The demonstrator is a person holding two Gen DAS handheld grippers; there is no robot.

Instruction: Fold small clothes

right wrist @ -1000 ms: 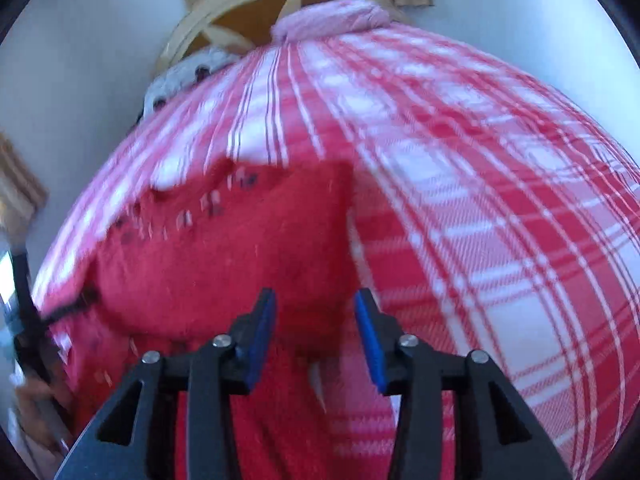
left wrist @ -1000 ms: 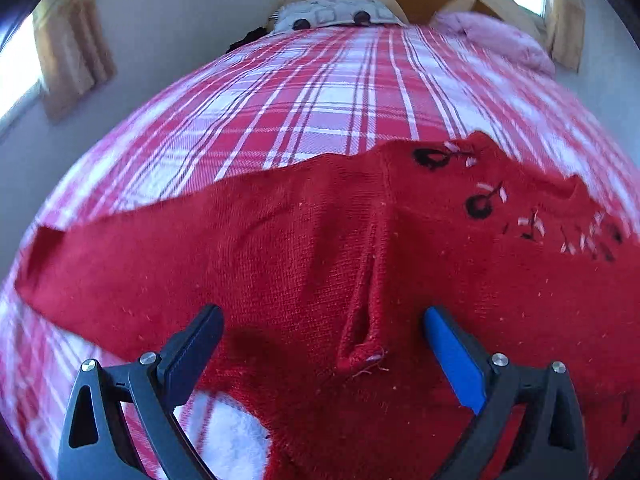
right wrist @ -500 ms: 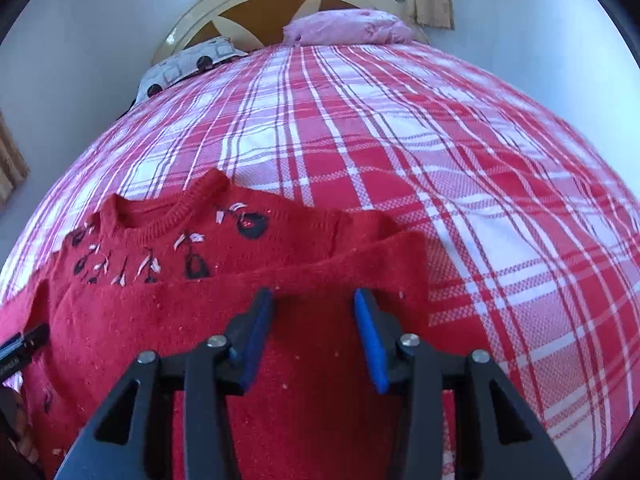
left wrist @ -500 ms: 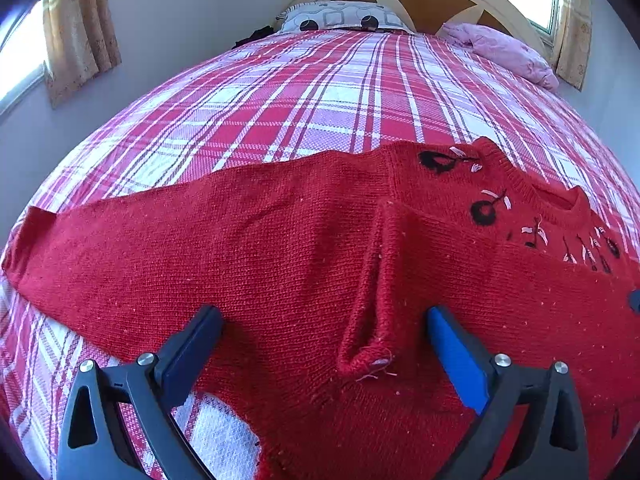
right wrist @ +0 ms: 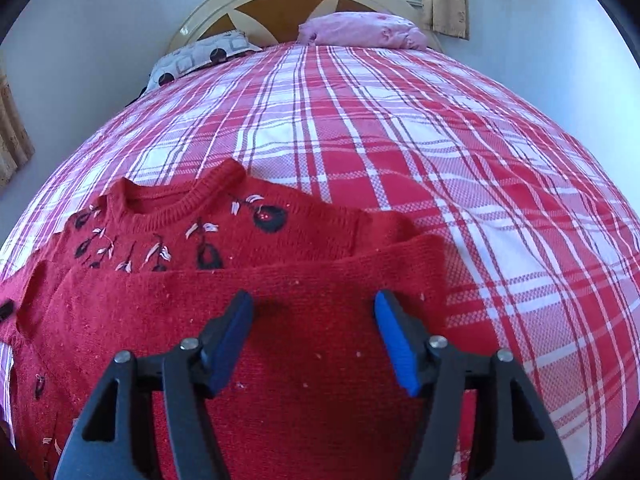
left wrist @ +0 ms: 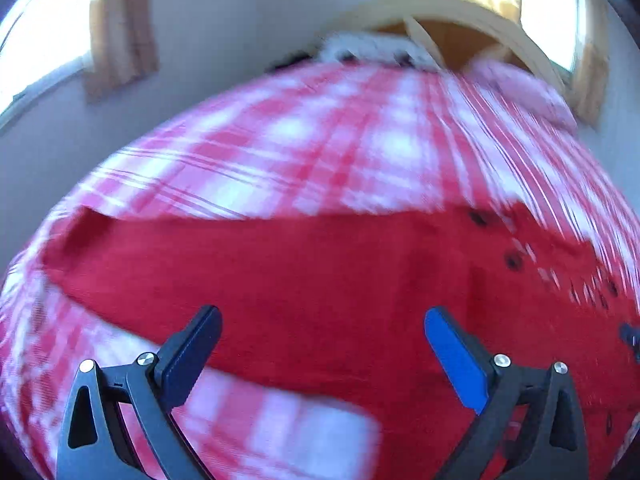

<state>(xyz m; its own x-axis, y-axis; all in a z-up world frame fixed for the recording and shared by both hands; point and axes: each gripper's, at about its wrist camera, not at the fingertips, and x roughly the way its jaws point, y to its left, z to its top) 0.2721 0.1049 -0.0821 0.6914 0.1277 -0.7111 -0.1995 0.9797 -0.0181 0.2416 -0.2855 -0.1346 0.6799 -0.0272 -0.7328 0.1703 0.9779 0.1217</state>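
Observation:
A small red knitted sweater (right wrist: 248, 320) with dark embroidered flowers lies on the plaid bed, collar toward the headboard. Its right sleeve is folded across the chest. My right gripper (right wrist: 314, 308) hovers just above that folded sleeve; its jaws are opening and nothing is pinched between them. The left wrist view is blurred with motion. There the sweater (left wrist: 320, 280) stretches across the picture, its left sleeve reaching toward the bed's left side. My left gripper (left wrist: 322, 322) stands open over the sleeve with nothing held.
The red and white plaid bedspread (right wrist: 400, 128) covers the whole bed. A patterned pillow (right wrist: 200, 56) and a pink pillow (right wrist: 360, 30) lie by the wooden headboard (right wrist: 288, 4). Curtained windows flank the bed; grey walls run on both sides.
The right gripper let go of the folded sleeve and its jaws spread wider. The left gripper swung left and rose, so the central fold left its jaws and the view blurred.

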